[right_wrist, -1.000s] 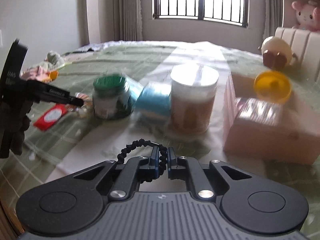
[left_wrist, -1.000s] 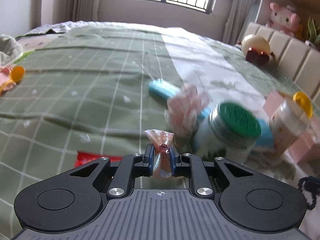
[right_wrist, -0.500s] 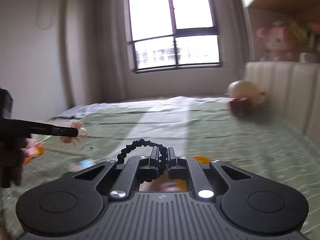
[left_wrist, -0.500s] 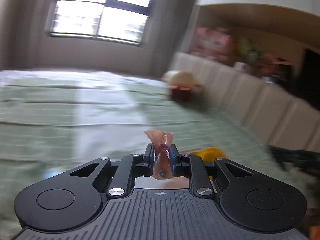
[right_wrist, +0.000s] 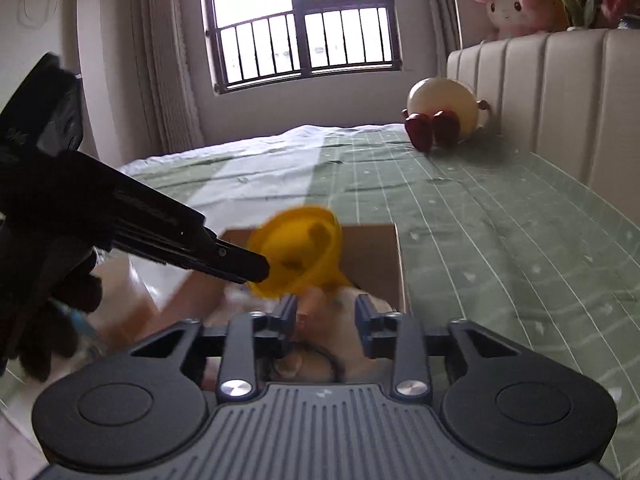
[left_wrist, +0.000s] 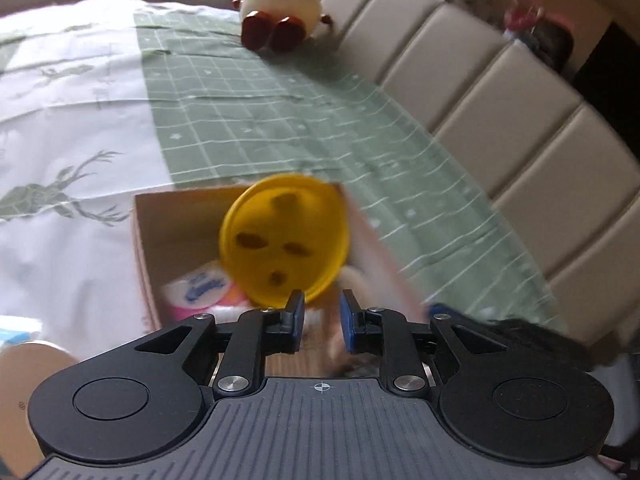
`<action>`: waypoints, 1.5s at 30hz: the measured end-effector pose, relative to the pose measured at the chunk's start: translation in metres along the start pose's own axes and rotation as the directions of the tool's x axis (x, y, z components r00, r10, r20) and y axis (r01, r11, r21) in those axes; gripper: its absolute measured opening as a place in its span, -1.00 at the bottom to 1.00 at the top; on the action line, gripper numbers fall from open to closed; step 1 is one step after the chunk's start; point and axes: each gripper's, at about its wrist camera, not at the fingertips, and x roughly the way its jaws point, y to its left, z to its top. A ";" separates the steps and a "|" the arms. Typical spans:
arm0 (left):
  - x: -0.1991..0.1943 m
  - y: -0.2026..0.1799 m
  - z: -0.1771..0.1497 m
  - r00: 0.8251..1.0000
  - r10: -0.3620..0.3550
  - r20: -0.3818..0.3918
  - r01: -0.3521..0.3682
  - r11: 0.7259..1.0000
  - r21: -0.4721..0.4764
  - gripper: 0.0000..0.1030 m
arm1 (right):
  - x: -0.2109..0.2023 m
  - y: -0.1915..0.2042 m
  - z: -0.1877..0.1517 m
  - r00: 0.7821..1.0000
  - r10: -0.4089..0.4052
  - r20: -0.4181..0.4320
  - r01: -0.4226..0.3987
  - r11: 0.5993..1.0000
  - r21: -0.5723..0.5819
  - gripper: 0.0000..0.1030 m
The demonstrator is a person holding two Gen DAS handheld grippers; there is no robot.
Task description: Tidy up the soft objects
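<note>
An open cardboard box (left_wrist: 140, 236) sits on the bed; it also shows in the right wrist view (right_wrist: 384, 248). A yellow round soft toy (left_wrist: 284, 240) stands in it, seen too in the right wrist view (right_wrist: 300, 252). A pink-and-white tissue pack (left_wrist: 204, 290) lies inside. My left gripper (left_wrist: 321, 316) is open and empty just above the box. My right gripper (right_wrist: 326, 318) is open and empty over the box, with blurred soft items and a black cord (right_wrist: 332, 364) below it. The left gripper's finger (right_wrist: 224, 258) reaches in from the left.
The bed has a green checked cover (left_wrist: 280, 112) and a white deer-print sheet (left_wrist: 60, 120). A cream round plush with red feet (left_wrist: 280, 4) sits by the padded headboard (left_wrist: 500, 92). A pink plush (right_wrist: 516, 4) sits on the headboard. A tan lid (left_wrist: 28, 360) is at left.
Both grippers swung over to the box and opened. The pink wrapped item has left the left gripper and the black cord has left the right gripper.
</note>
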 end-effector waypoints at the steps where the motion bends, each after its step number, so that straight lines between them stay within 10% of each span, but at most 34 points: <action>1: 0.000 0.002 -0.003 1.000 -0.002 0.006 0.002 1.000 0.005 -0.59 | -0.005 -0.001 -0.003 1.000 -0.007 0.006 0.007 1.000 -0.004 -0.29; 7: -0.056 0.001 -0.015 0.987 -0.044 0.157 0.043 0.999 0.013 -0.59 | -0.036 0.007 -0.021 0.997 -0.059 0.044 0.058 0.998 0.021 -0.04; 13: -0.164 0.044 -0.067 0.963 0.069 0.261 -0.068 0.998 -0.015 -0.59 | -0.045 0.052 -0.031 1.000 -0.010 0.027 0.010 1.000 -0.004 0.07; 17: -0.240 0.109 -0.116 0.920 0.243 0.308 -0.197 0.965 -0.173 -0.59 | -0.043 0.102 -0.038 0.999 0.046 -0.003 -0.046 0.997 -0.060 0.09; 21: -0.310 0.170 -0.168 0.840 0.449 0.304 -0.346 0.876 -0.336 -0.59 | -0.036 0.153 -0.043 0.992 0.118 -0.045 -0.123 0.984 -0.127 0.10; 23: -0.326 0.191 -0.188 0.829 0.493 0.264 -0.380 0.843 -0.380 -0.59 | -0.033 0.178 -0.048 0.987 0.149 -0.068 -0.158 0.974 -0.161 0.11; 34: -0.313 0.278 -0.246 0.894 0.381 0.236 -0.203 0.814 -0.544 -0.59 | -0.021 0.269 -0.095 0.968 0.161 -0.194 -0.215 0.929 -0.302 0.12; 42: -0.305 0.313 -0.256 0.898 0.371 0.236 -0.148 0.761 -0.631 -0.59 | -0.026 0.280 -0.106 0.972 0.141 -0.189 -0.201 0.917 -0.346 0.14; 45: -0.298 0.322 -0.259 0.929 0.268 0.256 -0.049 0.774 -0.631 -0.59 | -0.022 0.284 -0.106 0.971 0.145 -0.192 -0.204 0.918 -0.339 0.16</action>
